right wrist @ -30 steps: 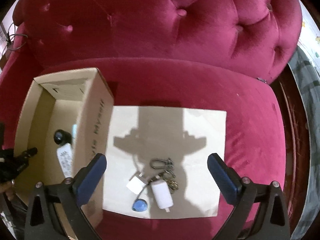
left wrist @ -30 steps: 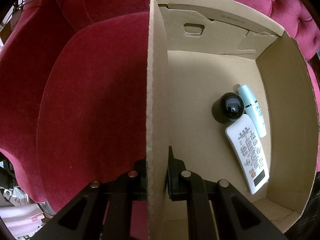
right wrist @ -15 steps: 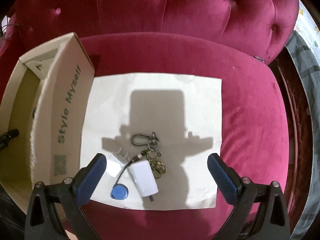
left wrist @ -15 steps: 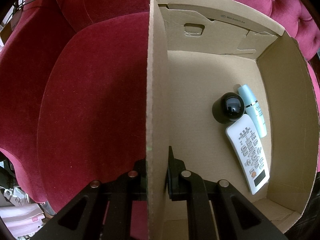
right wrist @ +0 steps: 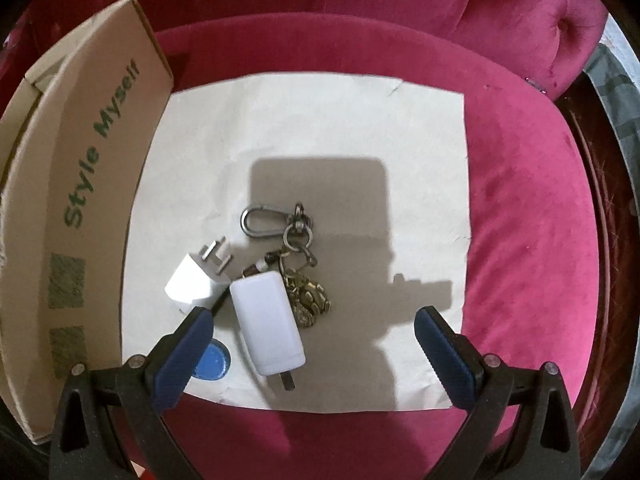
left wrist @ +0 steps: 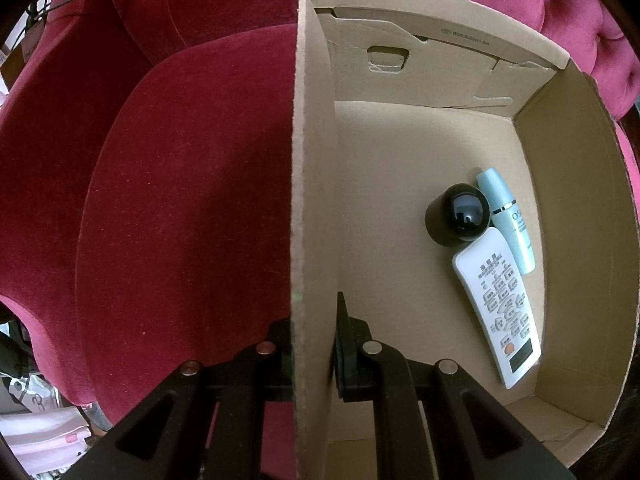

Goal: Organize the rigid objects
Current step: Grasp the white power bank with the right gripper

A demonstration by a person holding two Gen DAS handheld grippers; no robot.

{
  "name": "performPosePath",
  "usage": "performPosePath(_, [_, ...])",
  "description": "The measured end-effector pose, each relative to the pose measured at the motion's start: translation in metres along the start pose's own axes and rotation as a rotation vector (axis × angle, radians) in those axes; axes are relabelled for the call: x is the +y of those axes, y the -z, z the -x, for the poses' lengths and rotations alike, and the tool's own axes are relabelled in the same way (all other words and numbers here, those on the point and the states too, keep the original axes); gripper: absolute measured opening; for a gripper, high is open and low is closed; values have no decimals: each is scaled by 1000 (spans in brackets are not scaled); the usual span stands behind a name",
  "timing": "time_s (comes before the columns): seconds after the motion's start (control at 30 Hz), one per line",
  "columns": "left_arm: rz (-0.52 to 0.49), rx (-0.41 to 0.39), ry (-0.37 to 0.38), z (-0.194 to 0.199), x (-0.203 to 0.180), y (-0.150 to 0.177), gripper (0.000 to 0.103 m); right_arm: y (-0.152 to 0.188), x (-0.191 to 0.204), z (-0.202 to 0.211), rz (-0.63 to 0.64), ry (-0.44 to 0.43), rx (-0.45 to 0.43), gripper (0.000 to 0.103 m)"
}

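Cardboard box (left wrist: 420, 184), open-topped, on the crimson velvet sofa seat (left wrist: 180, 200). My left hand-held gripper (left wrist: 314, 344) is clamped shut on the box's near side wall, one finger outside and one inside.

Contents of box, all lying on its floor toward the right wall:
- White remote control (left wrist: 498, 304), buttons up, with an orange button and a dark display at its near end. Button legends too small to read.
- Black domed object (left wrist: 458, 214), glossy top, touching the remote's far end.
- Pale blue tube (left wrist: 506, 216) with a silver band, lying just beside the black object and the remote; partial lettering "OS" visible, the rest unreadable.
- Far inner flap of box carries a small printed code, not legible.

Outer wall of box (right wrist: 92, 168), seen from my right wrist camera: green lettering "Style Myself", with two green patterned squares below it.

White paper sheet (right wrist: 304, 152), spread on the seat just beside the box. Items on it, clustered:
- White charger plug (right wrist: 196, 286), metal prongs pointing away from me.
- White rectangular fob (right wrist: 268, 322), a short metal tip at its near end, lying against the charger.
- Keyring bunch (right wrist: 298, 236): steel snap hook, rings, brass-coloured charm, touching the fob.
- Blue round tag (right wrist: 214, 362), partly hidden behind my finger.

My right hand-held gripper (right wrist: 310, 336) is spread wide above this cluster, blue pads clear of everything, holding nothing.
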State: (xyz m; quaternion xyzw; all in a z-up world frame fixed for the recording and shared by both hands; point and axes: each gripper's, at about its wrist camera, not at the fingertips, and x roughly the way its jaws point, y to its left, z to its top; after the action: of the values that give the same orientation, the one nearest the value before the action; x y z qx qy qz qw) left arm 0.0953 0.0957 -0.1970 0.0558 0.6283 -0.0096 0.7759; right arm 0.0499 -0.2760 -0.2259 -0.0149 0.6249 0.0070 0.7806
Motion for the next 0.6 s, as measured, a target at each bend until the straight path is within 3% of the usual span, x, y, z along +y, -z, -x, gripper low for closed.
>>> performPosePath(0.3, [-2,-1,-2,1,0,0,12,4,-2,-9,-8,-50,26,79])
performPosePath(0.4, [-2,-1,-2,1,-1,1,12,6,-3,-10,-10,-64,37,65])
performPosePath(0.5, [-1,-2,-3,1,-1,1,12,5,-1,-8,-13,-107,40,43])
performPosePath(0.53, [-1,-2,-4,1,-1,1,12,5,1,-8,-7,-118,38,31])
performPosePath(0.6, [-1,-2,-4,1,0,1,12,5,4,-6,13,-99,39,30])
